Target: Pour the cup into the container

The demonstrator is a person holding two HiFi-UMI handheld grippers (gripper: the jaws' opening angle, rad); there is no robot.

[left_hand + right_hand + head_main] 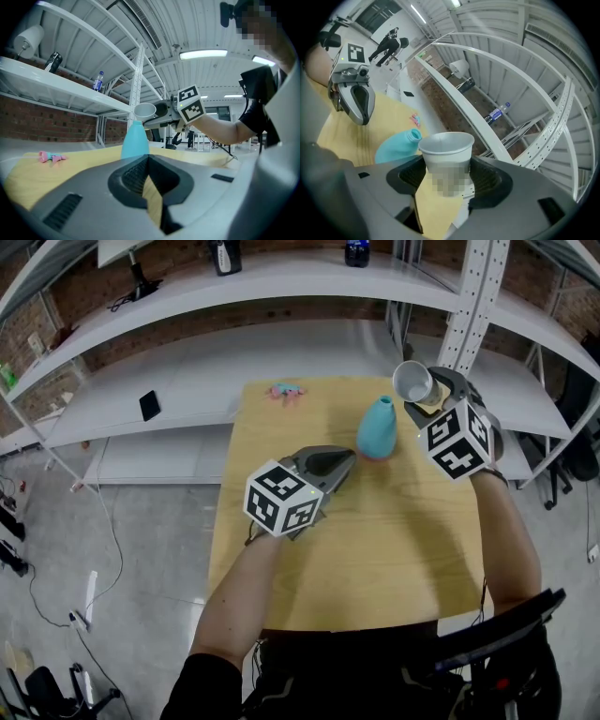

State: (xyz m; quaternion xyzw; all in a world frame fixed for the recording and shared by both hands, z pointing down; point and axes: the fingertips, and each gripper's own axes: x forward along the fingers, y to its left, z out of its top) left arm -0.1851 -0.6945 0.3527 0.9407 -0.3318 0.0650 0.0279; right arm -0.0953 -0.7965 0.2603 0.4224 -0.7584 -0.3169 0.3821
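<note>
Right now the right gripper (422, 401) clamps a white paper cup (411, 382) tipped just over the blue bottle (377, 427) on the bench (375, 549), while the left gripper (345, 461), jaws together and empty, is near it.

The cup (446, 145), clamped between the jaws of the right gripper (447, 171), shows that camera only its outside, and its lower wall cannot be read. In the head view its mouth shows, yet whether it holds anything cannot be told. The teal container (396, 147), just ahead and left of those jaws, loses its base behind the gripper's body. Far ahead of the left gripper (148, 164), a pink thing (50, 157) is too small to identify.
</note>
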